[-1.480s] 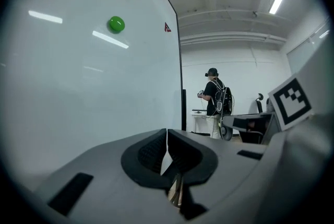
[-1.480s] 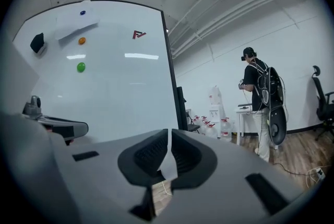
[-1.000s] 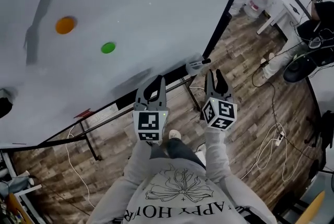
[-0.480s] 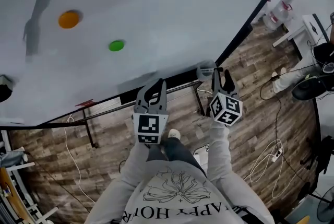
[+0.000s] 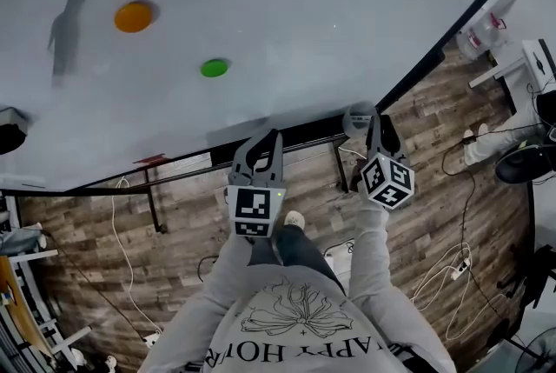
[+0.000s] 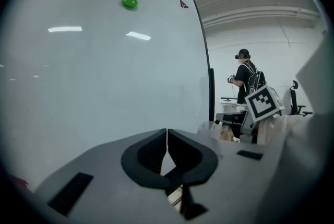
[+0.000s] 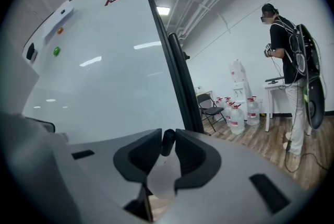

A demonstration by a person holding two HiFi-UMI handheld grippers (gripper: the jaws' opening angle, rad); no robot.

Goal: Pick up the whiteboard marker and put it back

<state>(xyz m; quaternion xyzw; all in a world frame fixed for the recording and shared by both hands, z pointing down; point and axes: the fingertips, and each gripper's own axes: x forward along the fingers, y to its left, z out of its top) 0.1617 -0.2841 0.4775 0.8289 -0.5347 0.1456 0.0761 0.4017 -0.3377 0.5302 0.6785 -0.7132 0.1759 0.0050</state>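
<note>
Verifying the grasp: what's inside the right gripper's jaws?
A whiteboard marker: dark cap at the tips, pale barrel running back between the jaws of the right gripper, which are closing. The barrel's rear end is covered by the gripper body.

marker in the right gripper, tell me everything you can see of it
The marker has a pale, whitish barrel that looks like plastic and a black cap at its far end. It lies lengthwise between the jaws of the right gripper, which are closing on it, and the cap sits snug between the jaw tips. It points at the dark right edge of the whiteboard, near the lower corner. Whether it touches the whiteboard cannot be told. No print on it is readable.
</note>
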